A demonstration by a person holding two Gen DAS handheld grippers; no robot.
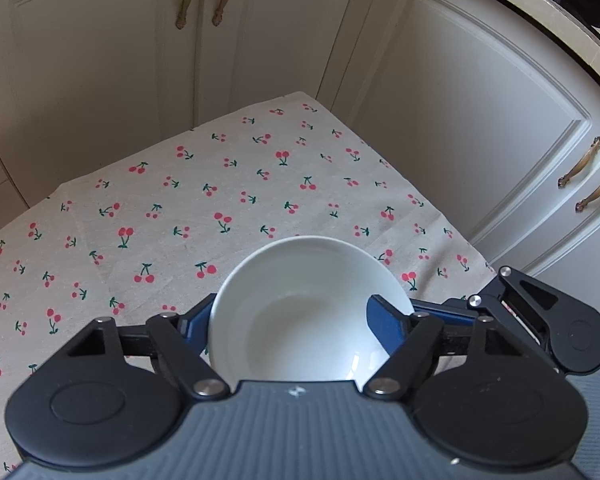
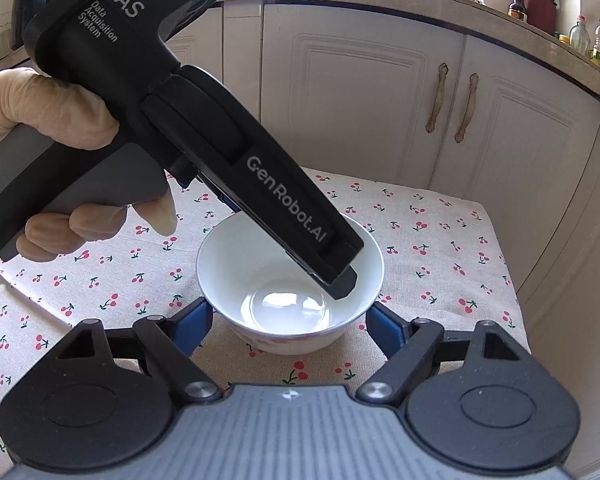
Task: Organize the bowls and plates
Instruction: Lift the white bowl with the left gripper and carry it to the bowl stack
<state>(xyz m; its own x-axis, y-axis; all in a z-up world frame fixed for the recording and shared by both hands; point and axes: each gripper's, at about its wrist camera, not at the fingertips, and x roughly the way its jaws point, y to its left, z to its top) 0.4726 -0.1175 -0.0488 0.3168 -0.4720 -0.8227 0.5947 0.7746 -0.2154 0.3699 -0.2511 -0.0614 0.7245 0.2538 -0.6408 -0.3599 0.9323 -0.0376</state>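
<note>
White porcelain, centre stage: the bowl [image 2: 290, 280] sits upright on the cherry-print cloth [image 2: 440, 240] covering the worktop, cream cabinet doors [image 2: 360, 92] behind it. Both tools are on it at once. Left gripper [image 1: 296, 324] comes in steeply from above, and one blue finger [image 1: 384, 326] is inside the bowl against the wall, while the other blue finger [image 1: 196, 326] is outside at the opposite side of the rim. So the left fingers are partly closed, straddling the rim. From this view they look closed on the bowl's wall, though I can't tell how firmly. In the right wrist view a gloved hand [image 2: 60, 120] holds that tool's handle, its dark tip dipped into the bowl. Right gripper [image 2: 290, 326] sits low at the near side, blue fingers [image 2: 384, 328] about half open, flanking the bowl's lower wall. Small gaps show at both sides, so no contact there. Bowl's base is flat on the cloth.
</note>
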